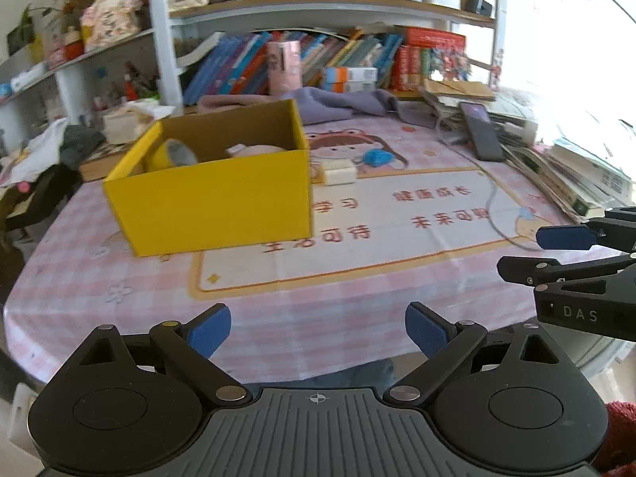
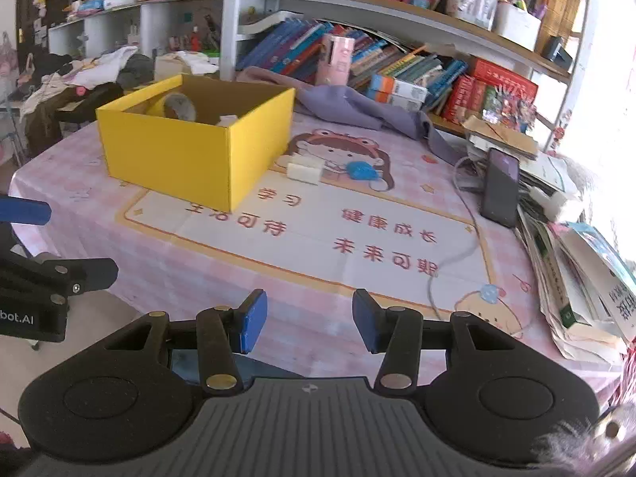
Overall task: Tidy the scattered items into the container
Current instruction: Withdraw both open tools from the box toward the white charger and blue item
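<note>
Beyond the right gripper (image 2: 309, 320), white block (image 2: 304, 171) just beside yellow box (image 2: 190, 155).

"DAS" on the right gripper (image 1: 556, 254); "bot.AI" on the left gripper (image 2: 35, 238).

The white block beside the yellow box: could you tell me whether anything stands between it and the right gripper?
Nothing visible does. Only bare tablecloth lies between the open right gripper and the white block; the blue item sits beside it.
</note>
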Tool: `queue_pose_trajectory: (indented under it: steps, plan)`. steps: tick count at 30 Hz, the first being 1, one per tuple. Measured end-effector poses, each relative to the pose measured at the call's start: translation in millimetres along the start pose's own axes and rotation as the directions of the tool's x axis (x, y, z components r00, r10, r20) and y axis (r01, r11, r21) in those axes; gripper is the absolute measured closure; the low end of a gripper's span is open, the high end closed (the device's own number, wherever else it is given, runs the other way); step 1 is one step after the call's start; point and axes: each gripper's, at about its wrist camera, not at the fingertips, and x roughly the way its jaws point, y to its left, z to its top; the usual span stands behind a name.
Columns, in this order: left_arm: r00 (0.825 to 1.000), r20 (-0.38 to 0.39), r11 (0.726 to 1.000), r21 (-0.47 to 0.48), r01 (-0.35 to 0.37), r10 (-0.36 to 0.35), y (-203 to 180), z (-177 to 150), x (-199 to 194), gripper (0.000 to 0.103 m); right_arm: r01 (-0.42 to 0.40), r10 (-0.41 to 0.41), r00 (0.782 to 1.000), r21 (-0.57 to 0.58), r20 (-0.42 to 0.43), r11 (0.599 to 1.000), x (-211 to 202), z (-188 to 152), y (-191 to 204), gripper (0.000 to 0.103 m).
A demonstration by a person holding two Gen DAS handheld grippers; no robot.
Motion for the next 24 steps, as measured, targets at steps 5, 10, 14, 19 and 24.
queue_pose_trajectory:
  steps: [5,10,14,19,24]
  plan:
    - [0.999,-0.007,0.999,0.025,0.040,-0.040,-15.2,6.8,8.9,0.007,0.019,-0.019,1.000,0.017,-0.012,1.000,-0.2,-4.8,-14.9,0.057]
    - [0.997,-0.015,0.996,0.058,0.072,-0.071,-29.1,13.1,18.1,0.007,0.039,-0.038,0.999,0.044,-0.021,0.998,1.8,-6.6,-30.9,0.057]
    - [0.997,-0.017,0.994,0.072,0.080,-0.079,-36.9,18.0,24.4,0.007,0.045,-0.043,0.999,0.056,-0.026,0.997,5.8,-5.7,-40.6,0.057]
    - [0.997,-0.017,0.994,0.070,0.079,-0.078,-39.6,23.6,31.2,0.007,0.036,-0.035,0.999,0.052,-0.027,0.998,11.3,-3.0,-46.5,0.057]
    - [0.996,-0.021,0.994,0.063,0.089,-0.088,-44.0,30.4,41.0,0.007,0.027,-0.025,0.999,0.040,-0.037,0.999,23.4,4.9,-55.2,0.058]
